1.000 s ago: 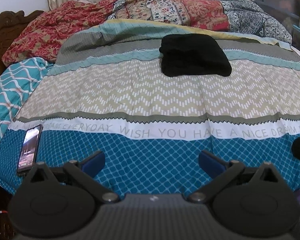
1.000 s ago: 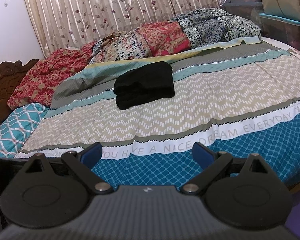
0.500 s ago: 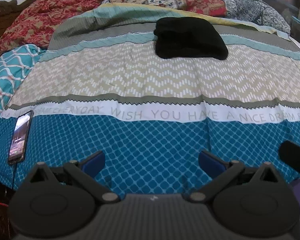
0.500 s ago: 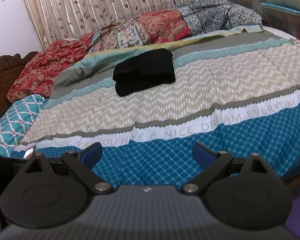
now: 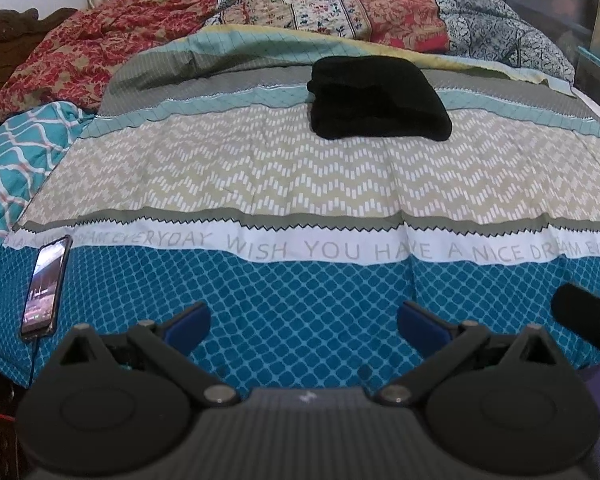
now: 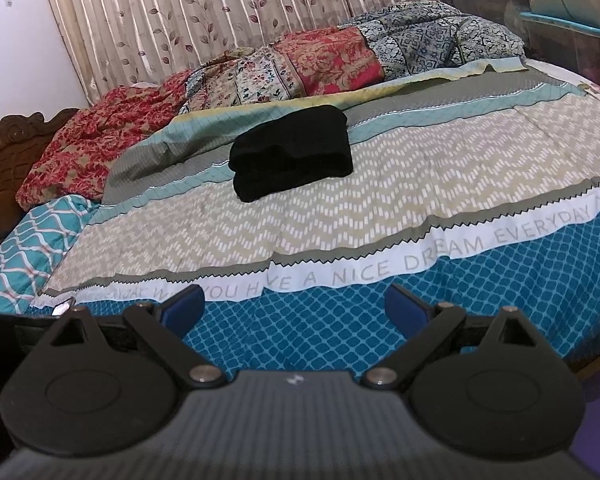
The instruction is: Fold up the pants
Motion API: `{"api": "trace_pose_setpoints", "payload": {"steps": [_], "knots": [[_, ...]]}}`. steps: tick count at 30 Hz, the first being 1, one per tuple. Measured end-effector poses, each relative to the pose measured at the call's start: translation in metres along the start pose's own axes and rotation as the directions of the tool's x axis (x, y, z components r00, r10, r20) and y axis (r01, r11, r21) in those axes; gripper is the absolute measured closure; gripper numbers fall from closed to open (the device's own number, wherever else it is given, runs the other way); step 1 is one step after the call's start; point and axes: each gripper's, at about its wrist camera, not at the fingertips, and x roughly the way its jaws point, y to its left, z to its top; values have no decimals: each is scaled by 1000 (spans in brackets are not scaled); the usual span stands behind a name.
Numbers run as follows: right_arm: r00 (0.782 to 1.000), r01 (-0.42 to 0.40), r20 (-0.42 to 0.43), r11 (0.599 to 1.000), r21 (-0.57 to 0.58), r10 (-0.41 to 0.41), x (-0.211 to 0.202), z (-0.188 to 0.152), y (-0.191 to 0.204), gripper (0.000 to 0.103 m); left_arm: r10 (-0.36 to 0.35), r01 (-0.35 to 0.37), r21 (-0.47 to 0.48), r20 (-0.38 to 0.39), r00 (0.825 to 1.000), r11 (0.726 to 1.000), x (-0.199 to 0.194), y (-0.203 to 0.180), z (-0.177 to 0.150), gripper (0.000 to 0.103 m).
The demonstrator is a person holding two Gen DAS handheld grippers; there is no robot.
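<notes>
Black pants (image 5: 378, 98) already bundled at 12 o'clock on bedspread (image 5: 300, 184), well apart. My left gripper (image 5: 303, 322), right gripper (image 6: 293, 307) both spread, empty. I judge folding finished; keep clear.

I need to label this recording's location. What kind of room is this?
Most likely a home bedroom: a bed with a patterned cover, rumpled quilts at its head, curtains behind, black folded pants on top.

Folded black pants (image 5: 378, 98) lie on the bedspread (image 5: 300, 184), beyond the spread-apart left gripper (image 5: 304, 320)
</notes>
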Motion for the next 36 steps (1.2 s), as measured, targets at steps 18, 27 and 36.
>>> {"api": "trace_pose_setpoints", "payload": {"steps": [18,27,36], "knots": [[1000,3,-18,1000,5,-3,2,-3,0,5,19,-19,-33,5,1000,999,2,9,2,0],[1000,5,-27,1000,7,-5,5,-4,1,5,26,-26,-27,-11,1000,999,6,8,-1,0],[999,4,-33,1000,18,-3,6,-6,0,5,40,-40,-13,-23,999,999,10,6,-3,0]]}}
